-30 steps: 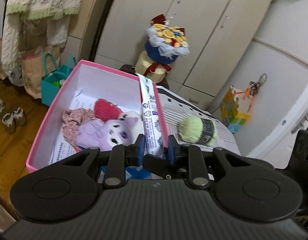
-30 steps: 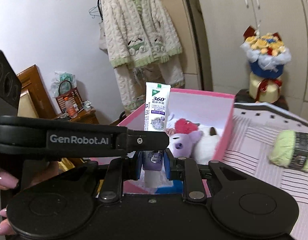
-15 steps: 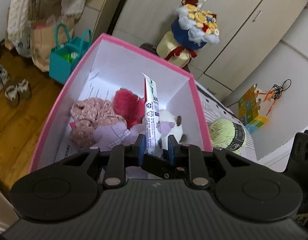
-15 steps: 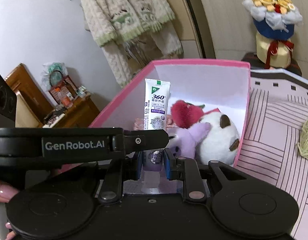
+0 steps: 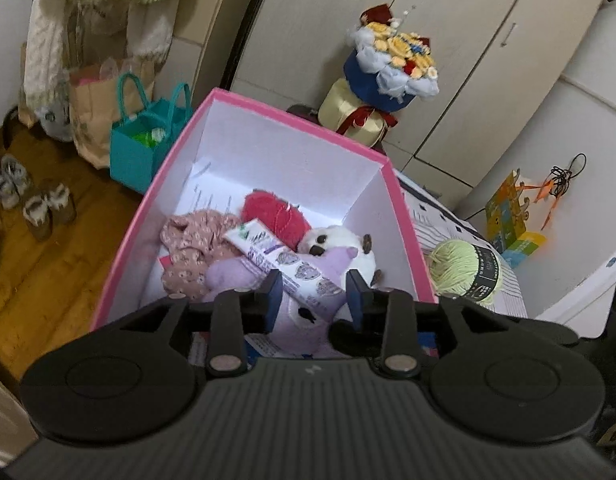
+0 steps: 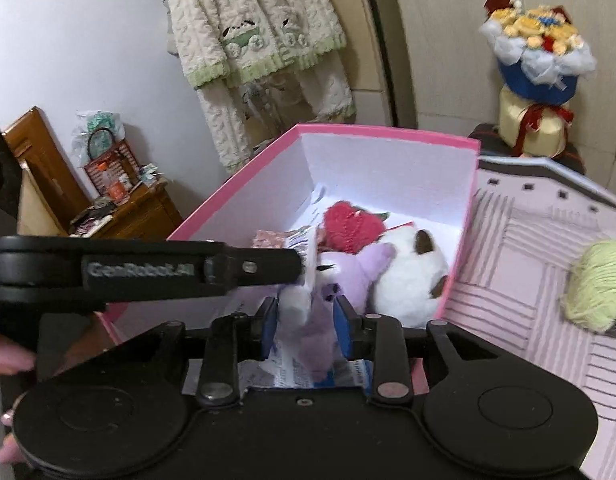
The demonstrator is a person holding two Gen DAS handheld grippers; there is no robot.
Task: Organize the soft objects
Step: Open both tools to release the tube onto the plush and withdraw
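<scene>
From your left wrist view, your left gripper [image 5: 312, 294] now stands spread, its jaws released, where half a second ago they were clamped on the upright tube [image 5: 281, 262]; the tube now lies slanted across the purple plush [image 5: 303, 312] inside the pink box [image 5: 408, 236], beside the white plush [image 5: 340, 242], the red toy [image 5: 275, 216] and the floral cloth [image 5: 191, 246]. That likely means this item is stowed, and the green yarn [image 5: 462, 266] on the bedspread just outside the box looks next. From your right wrist view, your right gripper [image 6: 305, 326] is likewise spread and grasps nothing, though earlier it too pinched the tube; the tube shows here only as a blurred streak, and the yarn sits well apart to the right
</scene>
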